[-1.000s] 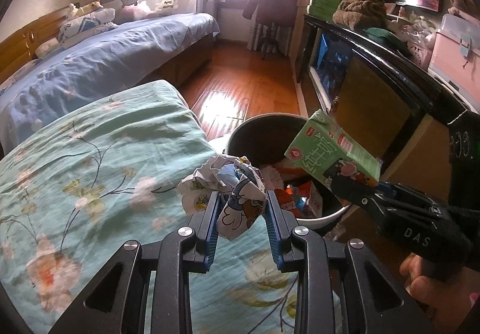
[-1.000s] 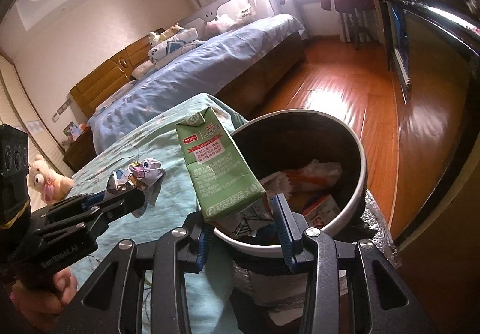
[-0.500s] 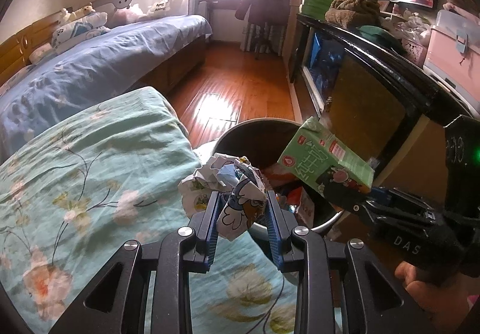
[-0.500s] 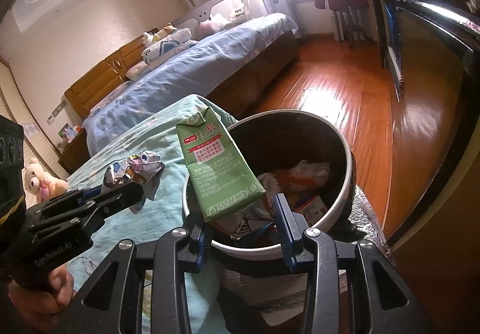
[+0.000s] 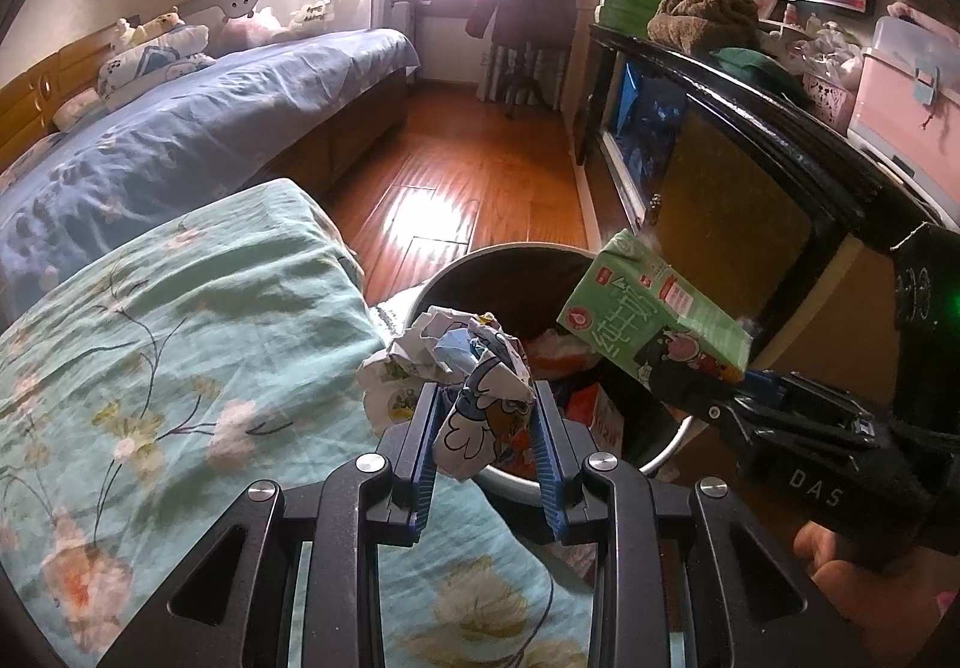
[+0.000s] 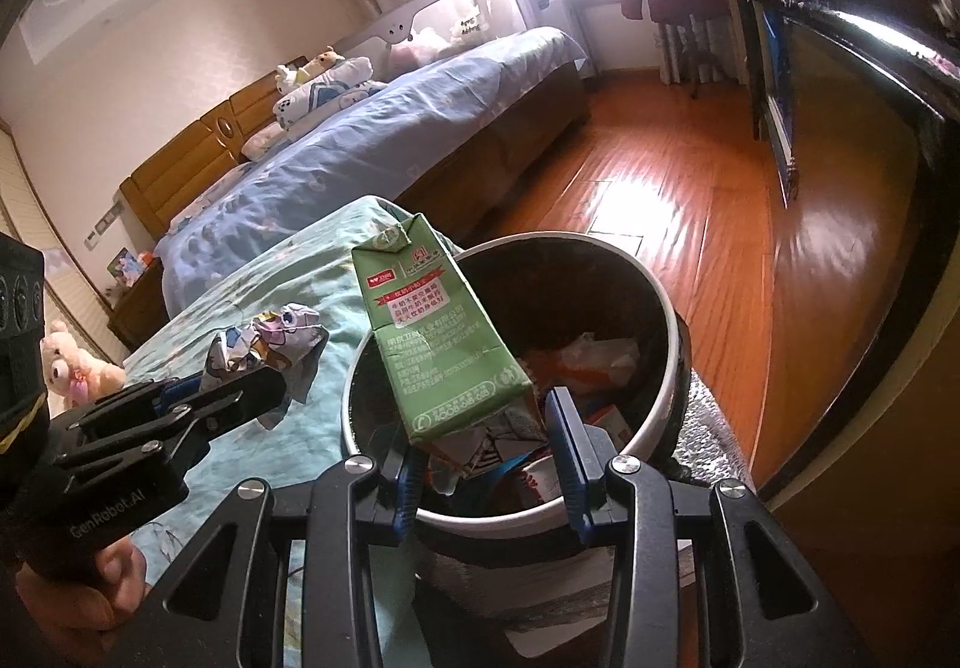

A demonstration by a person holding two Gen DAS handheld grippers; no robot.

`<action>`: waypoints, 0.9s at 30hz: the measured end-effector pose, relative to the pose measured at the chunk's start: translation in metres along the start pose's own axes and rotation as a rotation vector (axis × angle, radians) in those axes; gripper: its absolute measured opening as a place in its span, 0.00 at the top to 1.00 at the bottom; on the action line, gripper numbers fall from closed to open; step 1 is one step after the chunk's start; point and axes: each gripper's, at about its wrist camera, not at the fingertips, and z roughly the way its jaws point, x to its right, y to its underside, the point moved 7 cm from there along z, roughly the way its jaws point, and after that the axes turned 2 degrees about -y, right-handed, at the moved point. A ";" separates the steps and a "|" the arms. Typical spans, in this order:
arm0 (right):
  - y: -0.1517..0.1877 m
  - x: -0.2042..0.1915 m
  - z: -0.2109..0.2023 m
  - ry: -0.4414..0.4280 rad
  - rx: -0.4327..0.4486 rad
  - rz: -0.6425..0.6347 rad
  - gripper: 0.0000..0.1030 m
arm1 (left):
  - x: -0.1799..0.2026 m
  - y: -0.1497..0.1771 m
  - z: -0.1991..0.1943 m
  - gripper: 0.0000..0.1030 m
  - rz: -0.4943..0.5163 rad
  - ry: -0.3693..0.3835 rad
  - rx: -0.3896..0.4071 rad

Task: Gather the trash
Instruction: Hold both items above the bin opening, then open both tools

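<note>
Left gripper (image 5: 485,422) clamped on crumpled printed wrapper (image 5: 462,374), blue pads pressing it from both sides. Wrapper bulges above and to the left of the fingers, cartoon print visible. Held over the near-left rim of the trash bin (image 5: 672,446), at the edge of the floral teal bedspread (image 5: 180,338).

Right gripper (image 6: 486,449) clamped on green milk carton (image 6: 441,332), gripping the crushed lower end; carton tilted, gable top pointing up and away from the camera. Red-and-white label and white print on the facing side. Carton held over the bin opening, near side of the rim.

Seen from left wrist: same carton (image 5: 654,317) angled over the bin's right side, cartoon figure on the lower face, right gripper (image 5: 708,398) coming in from the right. Seen from right wrist: left gripper (image 6: 234,398) with the wrapper (image 6: 270,344) just left of the bin rim (image 6: 660,416), above the bedspread (image 6: 300,296).

Bin: round, dark inside, pale rim, standing on wooden floor (image 6: 678,212) right against the bed corner. Already holds trash: white and orange packaging (image 6: 594,362), rest too jumbled to identify.

Background: second bed with blue duvet (image 5: 180,128), plush toys at its headboard end, dark cabinet (image 5: 750,140) along the right wall with a pink storage box (image 5: 906,80) on top, bright window at the far end.
</note>
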 end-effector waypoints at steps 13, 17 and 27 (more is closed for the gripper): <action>-0.009 0.009 0.003 0.013 -0.003 0.004 0.63 | 0.005 -0.008 0.015 0.73 0.014 -0.010 -0.007; -0.010 0.011 0.005 0.015 -0.010 0.008 0.63 | 0.008 -0.010 0.019 0.73 0.022 -0.012 -0.010; -0.014 0.014 0.009 0.018 -0.020 0.015 0.63 | 0.011 -0.012 0.026 0.73 0.036 -0.015 -0.020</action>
